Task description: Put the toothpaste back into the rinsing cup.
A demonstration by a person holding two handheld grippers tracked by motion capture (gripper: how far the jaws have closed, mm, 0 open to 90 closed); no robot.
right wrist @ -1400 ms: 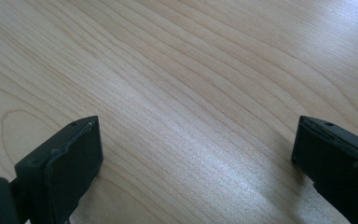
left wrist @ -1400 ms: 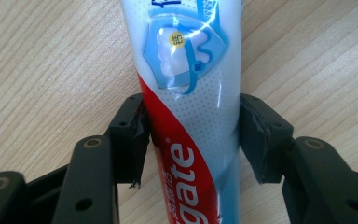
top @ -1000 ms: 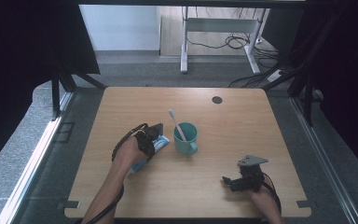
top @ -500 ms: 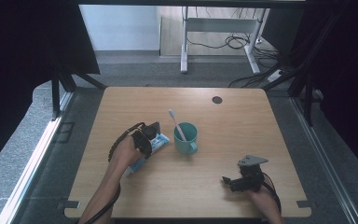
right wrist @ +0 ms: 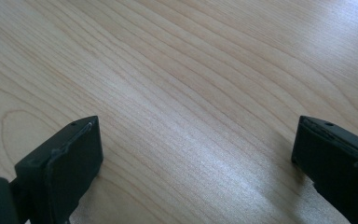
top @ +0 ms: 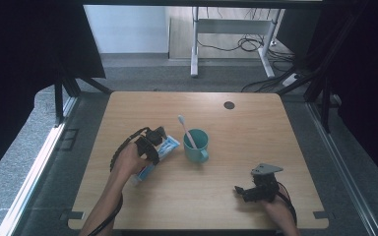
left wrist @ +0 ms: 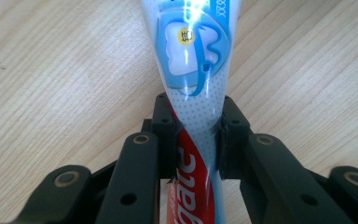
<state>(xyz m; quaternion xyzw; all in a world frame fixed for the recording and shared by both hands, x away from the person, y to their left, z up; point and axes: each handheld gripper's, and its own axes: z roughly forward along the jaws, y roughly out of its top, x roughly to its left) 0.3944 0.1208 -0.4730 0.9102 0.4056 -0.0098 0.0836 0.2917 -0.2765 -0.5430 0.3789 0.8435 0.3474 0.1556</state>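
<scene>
From above, my left tongs (top: 153, 142) lie over the tube (top: 152, 160) on the bench (top: 256, 128), just left of the cup (top: 197, 145). Up close, their jaws pinch the tube (left wrist: 193, 70) at its narrow waist. My right tongs (right wrist: 196, 158) gape over bare wood.

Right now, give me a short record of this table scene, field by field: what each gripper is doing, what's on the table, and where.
left gripper: shut on the toothpaste tube, jaws just closed on its middle
toothpaste tube: lying flat on the table, left of the cup
right gripper: open, nothing between the jaws, near the table's front right
cup: teal, upright, mid-table, handle toward the person
toothbrush: standing in the cup, head up, leaning left
table: light wood
</scene>
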